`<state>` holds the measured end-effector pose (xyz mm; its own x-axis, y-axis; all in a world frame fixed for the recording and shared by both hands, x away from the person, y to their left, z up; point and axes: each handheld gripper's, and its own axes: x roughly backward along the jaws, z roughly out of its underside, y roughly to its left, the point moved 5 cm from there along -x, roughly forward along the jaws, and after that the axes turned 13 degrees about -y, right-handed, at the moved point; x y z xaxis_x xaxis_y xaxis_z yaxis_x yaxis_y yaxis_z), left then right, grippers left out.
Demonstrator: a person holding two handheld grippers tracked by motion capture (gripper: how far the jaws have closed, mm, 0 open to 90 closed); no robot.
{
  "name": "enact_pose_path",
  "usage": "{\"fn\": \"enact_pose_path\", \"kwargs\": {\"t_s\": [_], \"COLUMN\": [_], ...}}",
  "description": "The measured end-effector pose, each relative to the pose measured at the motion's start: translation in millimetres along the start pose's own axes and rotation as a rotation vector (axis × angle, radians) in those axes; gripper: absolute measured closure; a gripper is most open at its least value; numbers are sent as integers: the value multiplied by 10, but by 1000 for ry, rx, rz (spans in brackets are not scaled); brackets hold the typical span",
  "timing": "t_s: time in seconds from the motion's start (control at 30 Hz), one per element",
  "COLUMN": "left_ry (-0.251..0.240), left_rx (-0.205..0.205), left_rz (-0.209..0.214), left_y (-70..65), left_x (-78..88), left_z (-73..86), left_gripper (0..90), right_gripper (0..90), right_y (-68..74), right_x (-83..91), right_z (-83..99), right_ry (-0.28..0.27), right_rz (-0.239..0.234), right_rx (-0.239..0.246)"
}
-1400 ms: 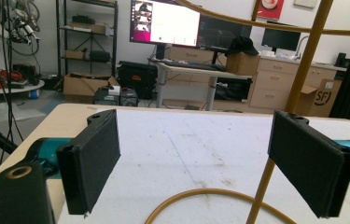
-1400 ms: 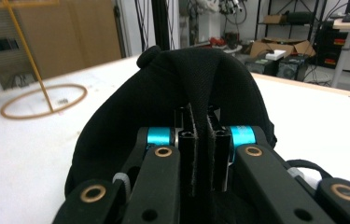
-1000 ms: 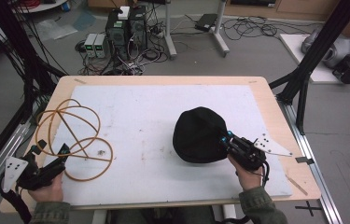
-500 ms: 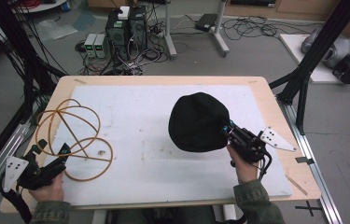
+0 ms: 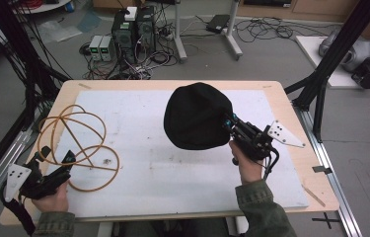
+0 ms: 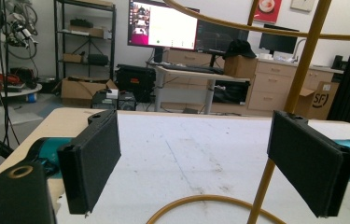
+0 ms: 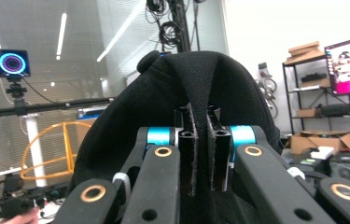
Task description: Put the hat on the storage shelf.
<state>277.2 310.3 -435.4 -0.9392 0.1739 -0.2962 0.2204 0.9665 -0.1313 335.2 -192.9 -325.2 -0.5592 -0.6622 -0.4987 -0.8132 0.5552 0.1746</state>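
We are pinching the black hat by its edge with our right tool, its jaws clamped narrow on the fabric, and the hat is hanging in the air above the middle of the white desk, tilted up on its side. Our left tool is resting at the near left corner of the desk with its jaws standing wide. One rod of the yellow wire frame is standing between them, just beside the right-hand pad; we cannot tell whether it is touching.
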Motion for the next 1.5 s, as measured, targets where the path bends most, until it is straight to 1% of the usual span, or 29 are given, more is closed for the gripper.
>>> {"fn": "enact_pose_path", "kwargs": {"t_s": [0.17,0.2,0.23,0.27,0.3,0.33,0.37,0.4,0.43,0.5,0.57,0.6,0.63,0.67,0.7,0.73,0.8,0.83,0.9,0.93,1.0,1.13,1.27,1.3,1.37,1.4,1.47,1.5], "left_ry": [-1,-3,-3,-3,-3,-3,-4,-4,-4,-5,-5,-5,-5,-6,-5,-5,-8,-8,-5,-5,-4,-4,-5,-6,-4,-3,-2,-2], "left_rx": [-4,-3,-3,-2,-2,-2,2,2,2,3,4,4,4,4,3,4,6,5,0,-2,-6,-10,-13,-11,-13,-14,-15,-16], "left_rz": [-2,-3,-4,-4,-3,-2,-1,0,1,1,-1,-1,-2,-4,-5,-3,-2,0,1,0,-3,-10,-10,-8,-7,-7,-6,-7], "left_y": [6,11,14,14,14,12,6,5,5,5,7,8,8,8,9,9,3,1,-2,-2,6,18,21,19,18,17,19,20], "left_x": [-11,-12,-11,-12,-12,-14,-15,-17,-15,-13,-8,-7,-7,-6,-5,-5,-6,-7,-4,-4,0,4,3,1,3,3,4,5], "left_z": [2,2,1,1,1,2,2,1,1,-1,-3,-3,-3,-3,-3,-2,-2,-4,-5,-6,-7,-10,-10,-10,-9,-8,-7,-7], "left_gripper": [174,174,174,174,174,174,174,174,174,174,174,174,174,173,171,171,171,171,171,171,170,170,170,169,170,170,169,169], "right_gripper": [861,861,861,861,861,861,861,861,861,861,861,860,860,860,860,860,860,860,860,860,860,859,859,859,858,858,858,858], "right_y": [68,89,89,99,112,112,131,131,150,161,180,204,204,220,259,259,293,344,358,412,436,567,713,785,840,840,926,926], "right_x": [-170,-237,-237,-262,-328,-328,-414,-414,-493,-522,-605,-685,-685,-726,-808,-808,-886,-978,-1006,-1095,-1124,-1280,-1441,-1528,-1591,-1591,-1691,-1691], "right_z": [-48,-71,-71,-80,-103,-103,-121,-121,-134,-136,-141,-136,-136,-130,-115,-115,-106,-98,-95,-89,-87,-57,-18,-1,8,8,25,25], "right_ry": [-3,-11,-11,-13,-15,-15,-21,-21,-24,-24,-28,-25,-25,-25,-29,-29,-30,-38,-36,-34,-34,-24,-27,-24,-20,-20,-18,-18], "right_rz": [-27,-32,-32,-34,-39,-39,-45,-45,-54,-54,-59,-66,-66,-67,-75,-75,-87,-97,-102,-117,-123,-154,-188,-206,-220,-220,-241,-241], "right_rx": [-4,-2,-2,-3,-1,-1,0,0,8,5,6,6,6,2,-3,-3,-2,-15,-15,-16,-17,-25,-40,-44,-48,-48,-58,-58]}}
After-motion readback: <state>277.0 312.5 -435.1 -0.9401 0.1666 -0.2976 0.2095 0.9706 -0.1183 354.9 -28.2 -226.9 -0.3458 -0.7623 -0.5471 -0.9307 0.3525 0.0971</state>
